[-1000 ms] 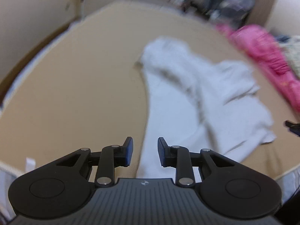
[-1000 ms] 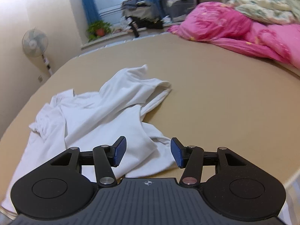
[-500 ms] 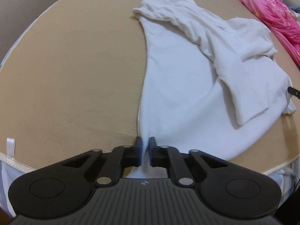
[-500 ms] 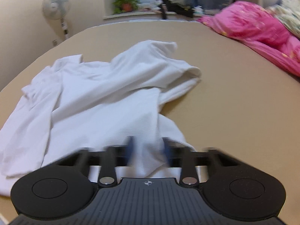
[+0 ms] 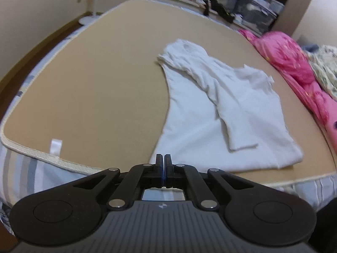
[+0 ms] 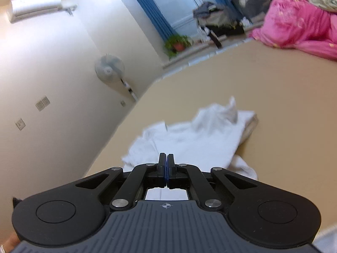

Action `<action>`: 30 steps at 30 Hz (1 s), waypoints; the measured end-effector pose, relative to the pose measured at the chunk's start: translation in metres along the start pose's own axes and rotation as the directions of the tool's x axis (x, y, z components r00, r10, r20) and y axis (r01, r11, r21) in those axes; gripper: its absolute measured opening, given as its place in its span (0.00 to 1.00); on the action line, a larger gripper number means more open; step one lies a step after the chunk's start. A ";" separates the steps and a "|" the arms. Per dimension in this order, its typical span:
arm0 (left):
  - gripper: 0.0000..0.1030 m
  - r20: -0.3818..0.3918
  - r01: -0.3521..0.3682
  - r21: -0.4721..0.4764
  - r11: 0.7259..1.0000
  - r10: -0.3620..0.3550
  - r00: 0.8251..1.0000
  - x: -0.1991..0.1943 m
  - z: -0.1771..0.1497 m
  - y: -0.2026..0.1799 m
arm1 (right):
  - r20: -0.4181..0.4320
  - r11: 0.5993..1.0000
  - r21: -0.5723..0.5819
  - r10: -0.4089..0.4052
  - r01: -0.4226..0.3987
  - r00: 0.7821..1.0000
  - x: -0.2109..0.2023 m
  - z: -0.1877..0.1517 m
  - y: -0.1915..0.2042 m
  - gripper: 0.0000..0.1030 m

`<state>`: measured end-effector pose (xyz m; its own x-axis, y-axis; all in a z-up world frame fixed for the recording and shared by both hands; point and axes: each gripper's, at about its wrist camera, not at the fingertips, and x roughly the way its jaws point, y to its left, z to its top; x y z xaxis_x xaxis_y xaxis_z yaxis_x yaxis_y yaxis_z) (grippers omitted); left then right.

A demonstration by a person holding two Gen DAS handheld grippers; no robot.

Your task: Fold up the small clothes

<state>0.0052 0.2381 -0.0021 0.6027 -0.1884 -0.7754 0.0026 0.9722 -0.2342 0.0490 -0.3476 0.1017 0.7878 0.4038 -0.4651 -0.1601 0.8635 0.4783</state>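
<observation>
Jaws pressed together on both the left gripper (image 5: 163, 162) and right gripper (image 6: 166, 162), each pinching the near hem of the white shirt (image 5: 227, 109). Soft, rumpled cotton, it stretches lengthwise away across the smooth tan bed (image 5: 88, 88), neck end farthest.

The left gripper (image 5: 163, 158) has its two black fingers (image 5: 167, 164) pressed together at the near hem of a rumpled white cotton garment (image 5: 221, 113); whether any cloth sits between them cannot be told. The garment lies spread on a tan bed mattress (image 5: 94, 84) with a cream piped edge, one sleeve folded across its body. A small white fabric tag (image 5: 56, 146) sticks up at the mattress border. A crumpled pink quilt (image 5: 294, 67) lies to the right, apart from the garment.
</observation>
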 end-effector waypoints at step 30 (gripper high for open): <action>0.05 0.059 0.105 -0.052 0.993 -0.102 0.993 0.008 0.026 0.021 | 0.077 0.977 0.106 0.177 -0.185 0.981 0.000 -0.036 -0.038 0.03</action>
<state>0.0311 0.2609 0.0016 0.6453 -0.2781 -0.7115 0.0244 0.9384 -0.3447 0.0339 -0.3697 0.0571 0.7902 0.5259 -0.3146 -0.2387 0.7369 0.6325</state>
